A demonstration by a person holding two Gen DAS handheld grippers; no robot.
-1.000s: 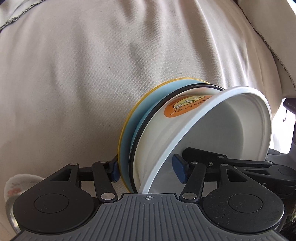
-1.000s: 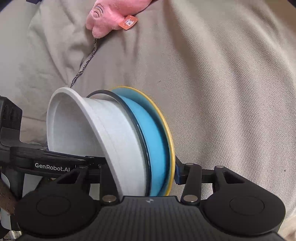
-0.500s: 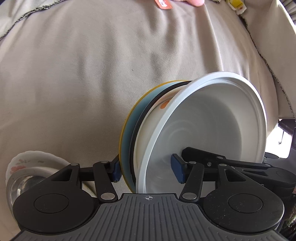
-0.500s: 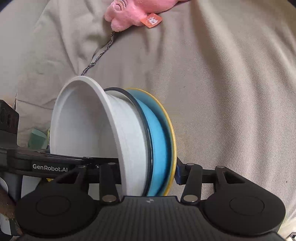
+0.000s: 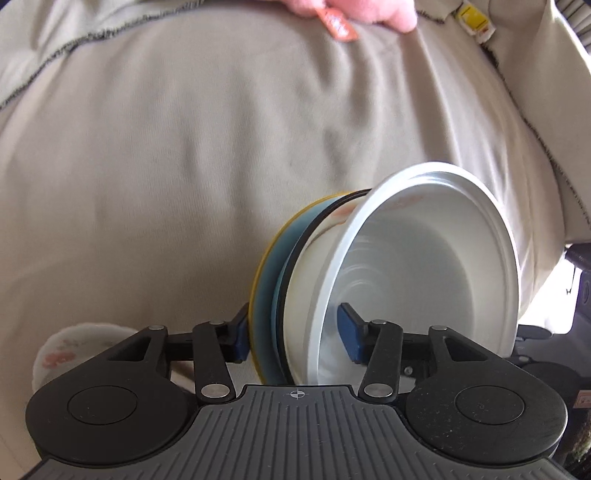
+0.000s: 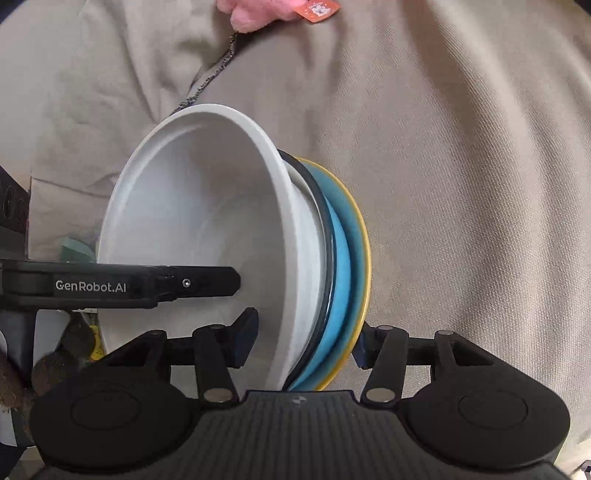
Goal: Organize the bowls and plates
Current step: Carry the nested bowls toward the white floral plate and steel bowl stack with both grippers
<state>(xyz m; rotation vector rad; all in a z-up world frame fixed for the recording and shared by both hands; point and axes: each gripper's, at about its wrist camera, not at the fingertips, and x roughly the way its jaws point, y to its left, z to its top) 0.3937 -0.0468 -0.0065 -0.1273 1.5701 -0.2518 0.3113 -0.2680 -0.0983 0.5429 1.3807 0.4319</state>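
Both grippers clamp one stack held on edge above a beige cushion. The stack is a white bowl [image 5: 424,273], a black-rimmed white dish [image 5: 317,225] and a blue plate with a yellow rim [image 5: 266,291]. My left gripper [image 5: 295,336] is shut on the stack, one pad inside the bowl, the other behind the blue plate. My right gripper [image 6: 303,343] is shut on the same stack from the other side: white bowl [image 6: 207,236], blue plate [image 6: 347,266]. The left gripper's finger [image 6: 147,282] reaches into the bowl in the right wrist view.
A small floral white dish [image 5: 74,350] lies at lower left on the beige cushion [image 5: 184,147]. A pink plush toy with an orange tag [image 6: 258,11] lies at the far edge. Dark clutter [image 6: 55,354] sits at the lower left of the right wrist view.
The stack has turned so the bowl's open mouth faces both cameras more. Both grippers moved with it, and the pink toy came into the left view.
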